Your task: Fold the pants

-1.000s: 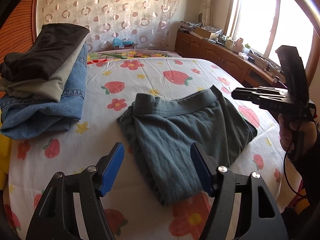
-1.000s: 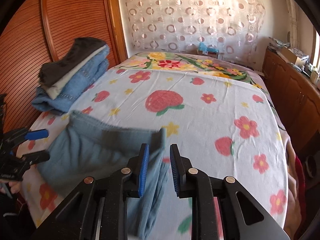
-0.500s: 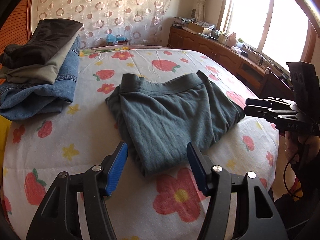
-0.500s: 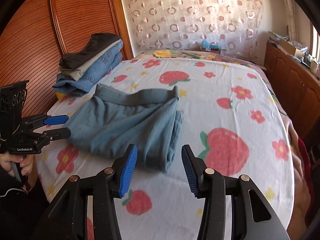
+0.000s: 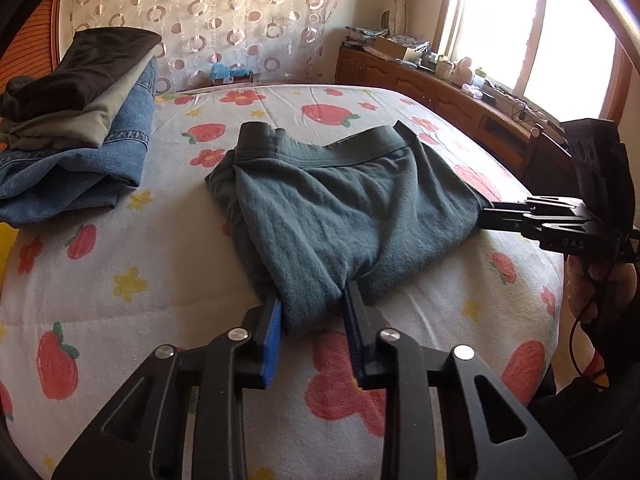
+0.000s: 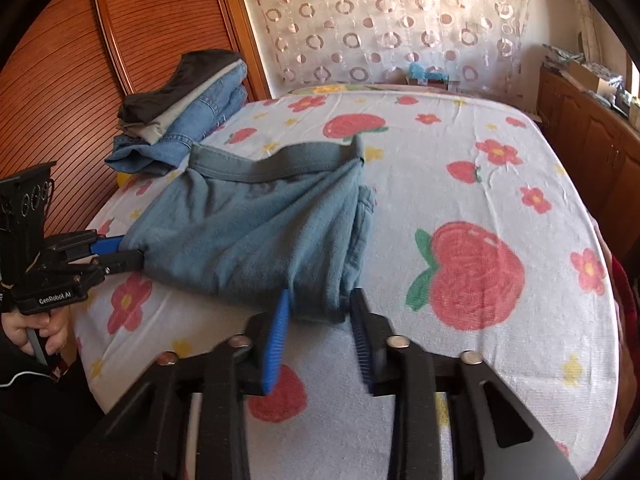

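The folded grey-blue pants point(image 5: 340, 204) lie on the flowered bedsheet, waistband toward the far side; they also show in the right wrist view point(image 6: 256, 232). My left gripper point(image 5: 314, 298) has its blue-padded jaws around the near left corner of the pants. My right gripper point(image 6: 322, 300) has its jaws around the near right corner. In each view the other gripper shows at the opposite corner, the left point(image 6: 120, 252) and the right point(image 5: 492, 216). Both sets of jaws are partly closed with cloth between them.
A stack of folded clothes, dark, olive and denim point(image 5: 76, 120), sits at the far left of the bed point(image 5: 120, 264); it also shows in the right wrist view point(image 6: 180, 116). A wooden headboard point(image 6: 80, 60) is on the left, and a cluttered cabinet point(image 5: 440, 88) under the window.
Both grippers moved forward onto the near corners of the pants and narrowed their jaws around the cloth. The near edge of the pants is bunched between the jaws.
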